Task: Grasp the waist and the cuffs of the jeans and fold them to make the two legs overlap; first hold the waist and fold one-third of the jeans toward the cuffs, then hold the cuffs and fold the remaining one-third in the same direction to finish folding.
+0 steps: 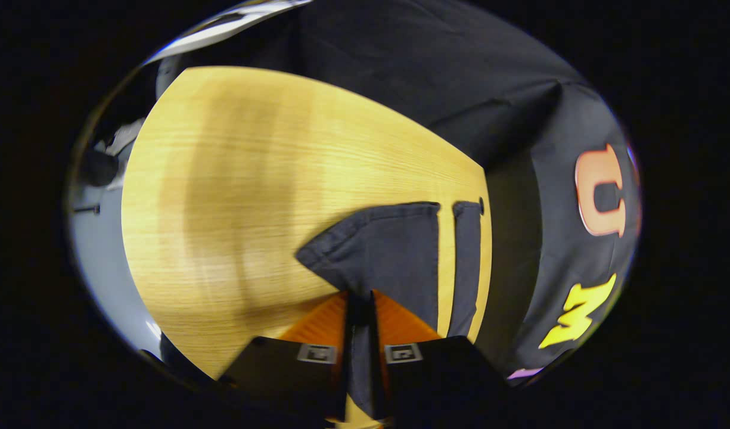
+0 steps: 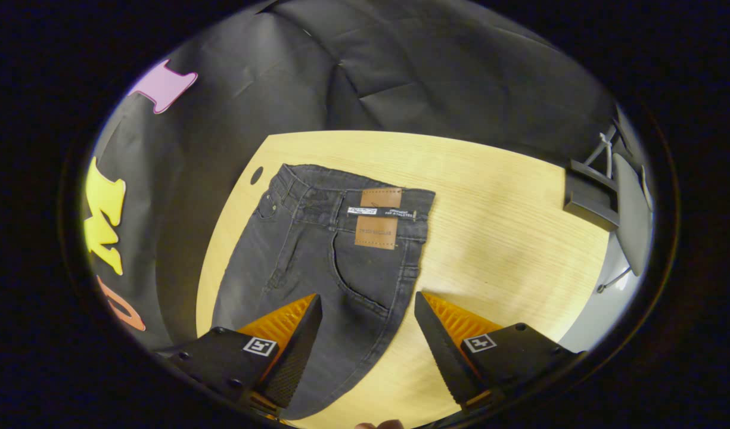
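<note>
Jeans point(image 2: 335, 262) lying flat on desk point(image 2: 508, 238), waist w/ patch toward the wall. Right claw point(image 2: 367, 333) hovering wide open over the seat area. Left claw point(image 1: 360, 322) pinching narrow on dark denim at cuff end point(image 1: 394, 250).

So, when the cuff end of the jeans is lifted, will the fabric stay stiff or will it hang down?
Probably it hangs. The jeans lie flat on the table with soft wrinkles, so the cloth looks limp. In the left gripper view the left claw pinches a fold of dark fabric that bends and drapes. The denim looks thick, so likely somewhat heavy, not slippery.
</note>
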Demonstrator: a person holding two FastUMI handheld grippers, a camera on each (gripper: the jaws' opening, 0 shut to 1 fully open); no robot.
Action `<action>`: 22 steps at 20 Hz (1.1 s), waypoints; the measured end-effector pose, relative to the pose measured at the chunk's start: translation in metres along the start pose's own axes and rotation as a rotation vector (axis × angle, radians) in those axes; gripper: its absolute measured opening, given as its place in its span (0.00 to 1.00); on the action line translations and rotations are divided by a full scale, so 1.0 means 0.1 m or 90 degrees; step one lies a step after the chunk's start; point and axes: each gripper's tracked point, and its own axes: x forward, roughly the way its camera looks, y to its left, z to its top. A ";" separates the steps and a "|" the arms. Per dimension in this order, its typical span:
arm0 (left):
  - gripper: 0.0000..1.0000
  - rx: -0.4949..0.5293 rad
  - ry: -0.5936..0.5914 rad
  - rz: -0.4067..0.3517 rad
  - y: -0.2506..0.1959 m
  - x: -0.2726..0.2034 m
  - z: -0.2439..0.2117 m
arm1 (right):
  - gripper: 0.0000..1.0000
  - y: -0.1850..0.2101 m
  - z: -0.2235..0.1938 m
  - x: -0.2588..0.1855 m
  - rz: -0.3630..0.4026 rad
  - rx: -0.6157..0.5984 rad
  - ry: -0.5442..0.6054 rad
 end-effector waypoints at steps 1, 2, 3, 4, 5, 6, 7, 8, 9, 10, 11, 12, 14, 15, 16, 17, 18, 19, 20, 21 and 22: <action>0.08 -0.014 0.003 -0.019 -0.05 0.00 -0.02 | 0.97 -0.05 0.02 -0.01 -0.010 -0.004 -0.004; 0.06 -0.014 0.005 -0.025 -0.08 -0.04 -0.03 | 0.97 -0.08 0.04 0.01 -0.018 -0.004 -0.004; 0.06 -0.008 0.010 -0.026 -0.03 -0.01 -0.03 | 0.97 -0.09 0.04 0.04 -0.021 0.004 0.001; 0.04 0.000 0.015 -0.026 -0.07 -0.03 -0.03 | 0.98 -0.07 0.04 0.06 -0.019 0.010 0.006; 0.04 0.003 0.020 -0.034 -0.10 -0.04 -0.03 | 0.98 -0.05 0.08 0.10 -0.017 0.009 -0.002; 0.04 0.000 0.021 -0.043 -0.13 -0.06 -0.03 | 0.96 -0.03 0.09 0.11 -0.017 0.002 -0.003; 0.04 -0.005 0.024 -0.053 -0.16 -0.07 -0.01 | 0.96 0.01 0.10 0.14 -0.012 -0.007 -0.004; 0.04 -0.010 0.027 -0.061 -0.21 -0.08 0.00 | 0.95 0.03 0.11 0.15 -0.016 -0.015 -0.004; 0.04 -0.011 0.027 -0.063 -0.24 -0.09 -0.01 | 0.87 0.02 0.11 0.19 -0.018 -0.021 -0.006; 0.04 -0.012 0.031 -0.066 -0.26 -0.11 -0.01 | 0.82 0.01 0.14 0.23 -0.020 -0.026 -0.009; 0.04 -0.015 0.033 -0.069 -0.29 -0.13 -0.02 | 0.72 0.00 0.16 0.25 -0.024 -0.027 -0.014; 0.04 -0.020 0.036 -0.070 -0.31 -0.15 -0.03 | 0.58 -0.03 0.16 0.27 -0.029 -0.030 -0.015; 0.03 -0.034 0.040 -0.079 -0.39 -0.18 -0.04 | 0.30 -0.18 0.18 0.26 -0.040 -0.020 -0.033; 0.04 -0.037 0.041 -0.084 -0.43 -0.19 -0.05 | 0.15 -0.16 0.19 0.25 -0.030 -0.007 -0.033; 0.04 -0.038 0.043 -0.087 -0.46 -0.20 -0.06 | 0.19 -0.18 0.18 0.26 -0.024 0.000 -0.029; 0.04 -0.036 0.047 -0.089 -0.49 -0.21 -0.07 | 0.07 -0.17 0.22 0.26 -0.018 0.010 -0.033; 0.04 -0.033 0.049 -0.092 -0.52 -0.23 -0.06 | 0.06 -0.17 0.21 0.27 -0.011 0.024 -0.028; 0.04 -0.031 0.053 -0.098 -0.58 -0.25 -0.08 | 0.00 -0.13 0.20 0.27 0.004 0.038 -0.025; 0.04 -0.032 0.054 -0.103 -0.62 -0.29 -0.06 | 0.00 -0.11 0.20 0.23 0.021 0.048 -0.021; 0.04 -0.036 0.057 -0.114 -0.70 -0.31 -0.05 | 0.01 -0.08 0.24 0.17 0.046 0.061 -0.023; 0.04 -0.043 0.059 -0.125 -0.79 -0.35 -0.04 | 0.01 -0.04 0.28 0.10 0.069 0.072 -0.023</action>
